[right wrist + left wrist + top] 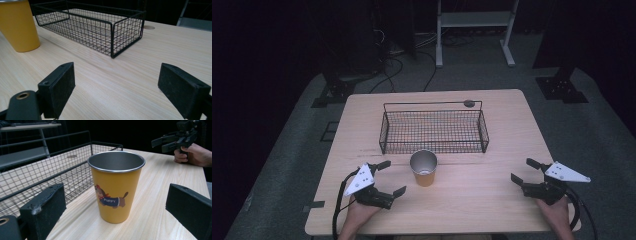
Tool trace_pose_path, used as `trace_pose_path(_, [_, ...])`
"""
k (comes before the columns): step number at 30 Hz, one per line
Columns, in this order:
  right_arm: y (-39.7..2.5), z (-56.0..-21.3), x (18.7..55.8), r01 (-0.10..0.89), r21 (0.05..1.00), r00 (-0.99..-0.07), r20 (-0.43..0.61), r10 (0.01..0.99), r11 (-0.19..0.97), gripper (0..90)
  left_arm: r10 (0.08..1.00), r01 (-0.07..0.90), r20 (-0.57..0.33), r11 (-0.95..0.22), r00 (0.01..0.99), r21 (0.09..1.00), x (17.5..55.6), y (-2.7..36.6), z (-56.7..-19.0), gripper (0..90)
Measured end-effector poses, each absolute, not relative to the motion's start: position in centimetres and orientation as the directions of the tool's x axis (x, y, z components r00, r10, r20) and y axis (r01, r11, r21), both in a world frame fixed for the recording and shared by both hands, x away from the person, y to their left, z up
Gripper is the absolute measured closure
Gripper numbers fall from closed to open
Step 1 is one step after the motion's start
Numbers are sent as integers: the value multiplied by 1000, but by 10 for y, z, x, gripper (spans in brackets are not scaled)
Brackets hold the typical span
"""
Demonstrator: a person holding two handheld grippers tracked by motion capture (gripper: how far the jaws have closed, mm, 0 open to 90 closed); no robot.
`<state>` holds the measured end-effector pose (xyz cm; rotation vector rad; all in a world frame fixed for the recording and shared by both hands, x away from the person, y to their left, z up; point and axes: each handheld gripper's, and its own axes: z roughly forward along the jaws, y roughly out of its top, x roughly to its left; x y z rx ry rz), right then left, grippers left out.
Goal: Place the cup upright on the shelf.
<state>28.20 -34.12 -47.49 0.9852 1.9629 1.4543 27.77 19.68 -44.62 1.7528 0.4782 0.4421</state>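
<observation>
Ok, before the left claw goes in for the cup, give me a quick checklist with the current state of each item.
1. Left claw open: ok, jaws spread wide apart.
2. Cup upright on the table: ok.
3. Cup lined up between the left jaws: ok in the left gripper view, not yet touched.
4. Cup empty: cannot tell, the bottom is in shadow.
5. Basket free to take the cup: ok, nothing lies inside, and it stands just behind the cup.
6. Right claw out of the way: ok, open and off to the side.

Yellow cup (116, 187) with cartoon dog print; black wire basket (433, 131); pale wood table (492, 200).
</observation>
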Motion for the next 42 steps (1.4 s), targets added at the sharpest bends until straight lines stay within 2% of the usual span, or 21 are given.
trace_pose_path(42, [-341,-475,282,246,954,-622,21,783,170,130,511,130,21,-258,860,957,320,124,-456,19])
